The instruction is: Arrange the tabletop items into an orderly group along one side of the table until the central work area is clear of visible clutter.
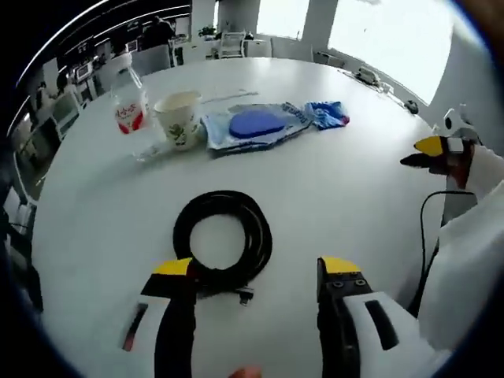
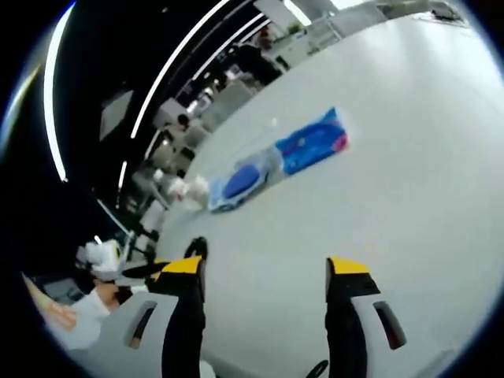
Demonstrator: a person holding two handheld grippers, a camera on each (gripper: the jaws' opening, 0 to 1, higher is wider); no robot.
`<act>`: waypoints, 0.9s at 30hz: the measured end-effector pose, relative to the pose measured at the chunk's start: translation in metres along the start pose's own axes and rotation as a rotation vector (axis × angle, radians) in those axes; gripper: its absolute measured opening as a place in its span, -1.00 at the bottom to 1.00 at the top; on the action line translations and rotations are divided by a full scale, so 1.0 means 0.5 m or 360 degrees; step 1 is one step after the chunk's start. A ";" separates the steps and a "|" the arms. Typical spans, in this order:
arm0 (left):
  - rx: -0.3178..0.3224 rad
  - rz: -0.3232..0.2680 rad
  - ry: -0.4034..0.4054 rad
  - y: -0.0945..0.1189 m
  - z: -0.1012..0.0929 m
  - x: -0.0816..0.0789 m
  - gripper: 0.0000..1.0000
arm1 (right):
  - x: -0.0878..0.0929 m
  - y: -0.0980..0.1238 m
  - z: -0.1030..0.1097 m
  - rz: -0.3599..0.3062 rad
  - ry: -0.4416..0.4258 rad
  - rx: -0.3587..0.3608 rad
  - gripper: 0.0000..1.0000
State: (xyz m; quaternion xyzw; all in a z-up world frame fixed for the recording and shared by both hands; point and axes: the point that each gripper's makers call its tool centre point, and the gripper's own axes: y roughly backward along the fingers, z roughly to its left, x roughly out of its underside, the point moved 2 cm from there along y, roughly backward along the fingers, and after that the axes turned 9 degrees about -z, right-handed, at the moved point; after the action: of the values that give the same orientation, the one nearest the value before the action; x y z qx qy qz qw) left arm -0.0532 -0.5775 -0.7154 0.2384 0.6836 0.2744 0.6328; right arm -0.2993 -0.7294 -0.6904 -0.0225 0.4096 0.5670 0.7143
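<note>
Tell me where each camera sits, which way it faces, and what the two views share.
Left gripper view: rides on the left gripper, looking across the white table at a black cable coil, paper cup and bottle; the right gripper enters at right.
Right gripper view: rides on the right gripper, tilted, facing the table.
Shared: the blue packet.

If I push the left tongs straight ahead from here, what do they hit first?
Most likely the coiled black cable, lying on the white table just beyond the open left tongs. Depth is uncertain.
</note>
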 end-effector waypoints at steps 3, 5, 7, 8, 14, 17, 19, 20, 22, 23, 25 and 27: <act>0.0099 0.0013 0.0015 -0.025 -0.007 -0.003 0.12 | 0.006 0.006 -0.011 -0.0014 -0.0060 0.0012 0.15; 0.0099 0.0053 0.0028 -0.037 -0.003 0.005 0.10 | 0.008 0.008 -0.017 -0.0031 -0.0121 0.0020 0.14; 0.0104 0.0083 0.0005 -0.050 -0.001 0.012 0.09 | 0.008 0.013 -0.020 -0.0052 -0.0152 0.0026 0.12; 0.0110 0.0089 -0.0013 -0.054 -0.001 0.013 0.07 | 0.008 0.015 -0.021 -0.0055 -0.0157 0.0029 0.11; 0.0076 0.0147 -0.0047 -0.072 0.000 0.023 -0.01 | 0.007 0.016 -0.025 -0.0061 -0.0181 0.0031 0.08; 0.0068 0.0173 -0.0024 -0.080 -0.003 0.033 -0.10 | 0.004 0.017 -0.026 -0.0087 -0.0238 0.0025 0.05; 0.0034 0.0193 -0.0082 -0.079 0.002 0.042 -0.22 | 0.004 0.017 -0.022 -0.0093 -0.0256 0.0020 0.03; 0.0038 0.0198 -0.0084 -0.086 0.002 0.042 -0.31 | 0.006 0.016 -0.023 -0.0086 -0.0258 0.0017 0.02; 0.0029 0.0191 -0.0079 -0.089 0.007 0.038 -0.43 | 0.010 0.015 -0.022 -0.0069 -0.0251 0.0017 0.01; 0.0034 0.0178 -0.0074 -0.089 0.007 0.036 -0.54 | 0.012 0.015 -0.022 -0.0061 -0.0252 0.0015 0.01; 0.0065 0.0158 -0.0097 -0.091 0.001 0.033 -0.65 | 0.014 0.014 -0.017 -0.0062 -0.0277 0.0004 0.01; 0.0084 0.0165 -0.0110 -0.091 -0.005 0.033 -0.75 | 0.014 0.012 -0.017 -0.0064 -0.0290 0.0004 0.00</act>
State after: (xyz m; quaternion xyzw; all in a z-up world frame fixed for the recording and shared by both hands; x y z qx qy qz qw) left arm -0.0560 -0.5999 -0.7580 0.2995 0.6550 0.2804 0.6346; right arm -0.3088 -0.7261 -0.6977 0.0218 0.3431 0.5518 0.7599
